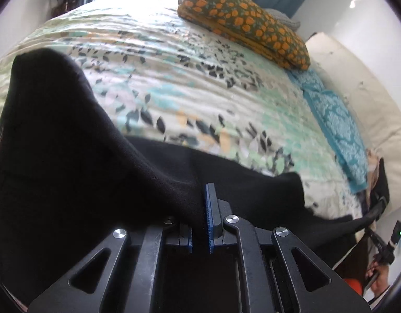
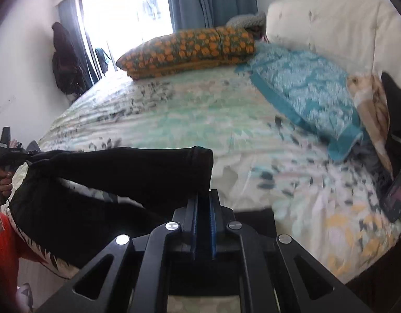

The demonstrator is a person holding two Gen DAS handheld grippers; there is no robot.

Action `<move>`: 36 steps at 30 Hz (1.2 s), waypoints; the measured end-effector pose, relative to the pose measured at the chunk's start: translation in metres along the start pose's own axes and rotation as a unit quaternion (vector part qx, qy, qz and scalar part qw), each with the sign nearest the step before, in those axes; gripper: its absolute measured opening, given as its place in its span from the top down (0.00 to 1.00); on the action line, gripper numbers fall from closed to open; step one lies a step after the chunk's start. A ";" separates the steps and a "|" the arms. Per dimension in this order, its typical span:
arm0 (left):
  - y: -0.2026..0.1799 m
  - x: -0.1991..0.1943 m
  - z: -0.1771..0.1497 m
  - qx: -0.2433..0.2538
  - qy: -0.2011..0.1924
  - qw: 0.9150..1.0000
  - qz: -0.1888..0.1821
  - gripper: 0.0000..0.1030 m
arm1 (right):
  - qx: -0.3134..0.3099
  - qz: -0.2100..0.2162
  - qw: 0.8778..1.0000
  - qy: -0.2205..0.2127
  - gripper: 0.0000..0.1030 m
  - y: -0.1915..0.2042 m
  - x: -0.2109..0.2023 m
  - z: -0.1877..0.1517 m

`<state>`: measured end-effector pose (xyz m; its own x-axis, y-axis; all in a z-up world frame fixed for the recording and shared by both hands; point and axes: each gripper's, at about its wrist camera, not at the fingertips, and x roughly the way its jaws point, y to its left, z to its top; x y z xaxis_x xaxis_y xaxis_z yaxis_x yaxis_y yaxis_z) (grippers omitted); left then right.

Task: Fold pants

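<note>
In the left wrist view, the left gripper [image 1: 200,208] is clenching a thick fold of the black pants [image 1: 70,156]. The cloth is sitting between its blue pads [image 1: 210,216] and is rising to the left as a tall dark ridge. The rest of the pants is lying flat on the bed [image 1: 174,83], just beyond the gripper, along the near edge of the patterned cover. Farther over the bed, an orange-flowered pillow [image 1: 242,23] is resting, and a turquoise pillow [image 1: 333,120] is lying to the right of it, near the cream headboard [image 1: 362,88]. At the right edge of this view, beside the bed, a hand [image 1: 378,276] is holding the handle of the other gripper.

In the right wrist view, the right gripper [image 2: 204,208] is standing at the near edge of the bed [image 2: 200,120]. Its blue pads [image 2: 213,221] are close together with a thin gap between them. The end of one pants leg [image 2: 122,172] is lying right at the fingertips, but I cannot tell if the pads are pinching the cloth or are empty. The leg is stretching to the left above the bed, toward the left gripper [image 2: 25,156], which is pulling it up there; a hand [image 2: 2,182] is holding that gripper's handle. The orange-flowered pillow [image 2: 190,49] and the turquoise pillow [image 2: 305,88] are lying at the far side of the bed, before the headboard [image 2: 331,26]. A window [image 2: 122,26] with blue curtains [image 2: 208,0] is shining behind the bed.
</note>
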<state>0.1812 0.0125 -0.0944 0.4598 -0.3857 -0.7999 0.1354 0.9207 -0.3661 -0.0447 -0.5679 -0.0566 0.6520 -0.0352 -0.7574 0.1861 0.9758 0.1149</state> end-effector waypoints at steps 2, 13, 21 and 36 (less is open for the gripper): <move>0.012 0.007 -0.026 -0.009 0.020 1.000 0.006 0.94 | 0.042 -0.016 0.997 0.068 0.84 -0.022 0.018 -0.038; 0.016 -0.007 -0.030 -0.019 -0.001 1.000 -0.006 0.94 | 0.216 0.076 0.969 0.089 0.40 -0.035 0.009 -0.067; 0.018 -0.006 -0.036 -0.016 0.006 1.000 -0.003 0.94 | 0.236 0.045 0.964 0.115 0.40 -0.024 0.017 -0.089; 0.014 -0.006 -0.035 -0.013 0.007 1.000 0.001 0.94 | 0.310 0.080 0.942 0.098 0.40 -0.039 0.005 -0.111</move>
<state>0.1503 0.0255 -0.1115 0.4474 -0.3844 -0.8075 0.1119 0.9199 -0.3760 -0.1303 -0.5820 -0.1366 0.5722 0.2015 -0.7950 0.5301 0.6487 0.5460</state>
